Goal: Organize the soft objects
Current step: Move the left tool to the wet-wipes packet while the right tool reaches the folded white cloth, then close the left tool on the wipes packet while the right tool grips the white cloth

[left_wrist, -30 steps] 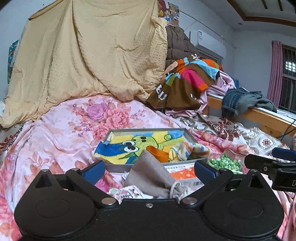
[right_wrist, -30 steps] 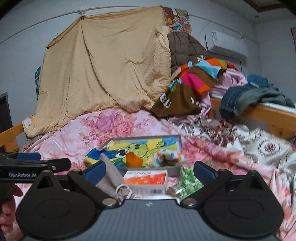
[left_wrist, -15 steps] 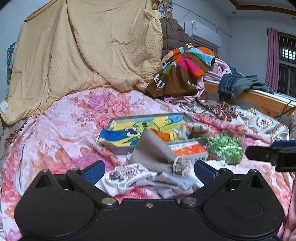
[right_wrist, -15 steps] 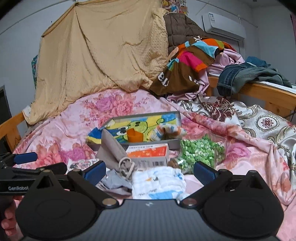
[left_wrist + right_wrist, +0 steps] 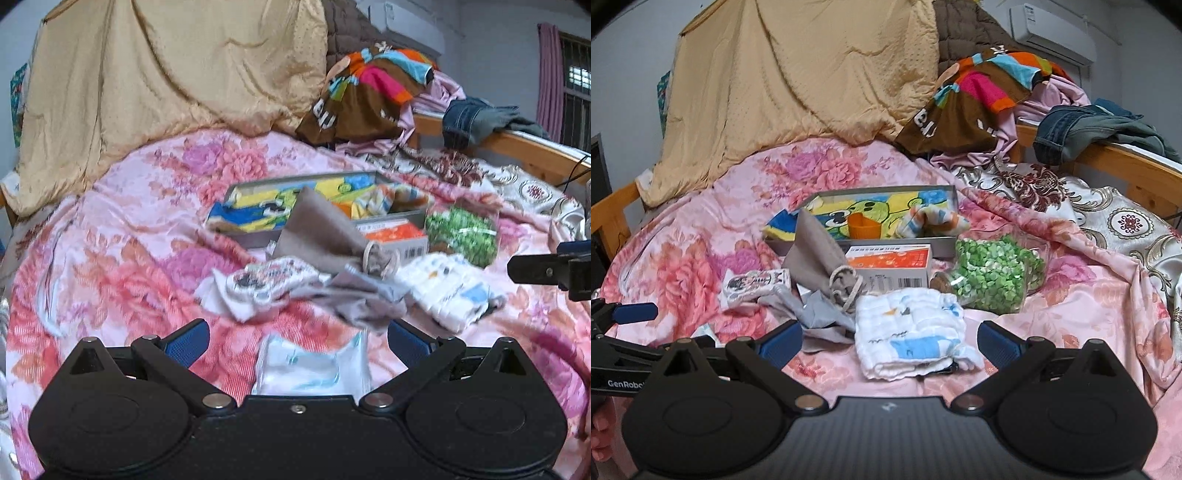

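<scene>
A grey tray (image 5: 943,252) lined with a cartoon towel (image 5: 871,212) sits mid-bed, with an orange cup (image 5: 865,226) and a striped cloth (image 5: 932,218) inside. In front lie a grey drawstring pouch (image 5: 816,254), a crumpled grey cloth (image 5: 822,314), a printed white cloth (image 5: 755,282) and a folded white muslin cloth (image 5: 908,330). My right gripper (image 5: 890,341) is open just before the muslin cloth. My left gripper (image 5: 297,343) is open over a clear plastic packet (image 5: 314,369), with nothing gripped.
An orange-and-white box (image 5: 892,266) and a bag of green pieces (image 5: 993,273) lie beside the tray. A tan quilt (image 5: 798,81) and piled clothes (image 5: 982,96) rise at the back. Wooden bed rails (image 5: 1134,166) run along the right.
Both grippers have pulled back and tilted down, so the cloth pile sits farther ahead. The muslin cloth and a plastic packet have come into view. Both grippers stay open.
</scene>
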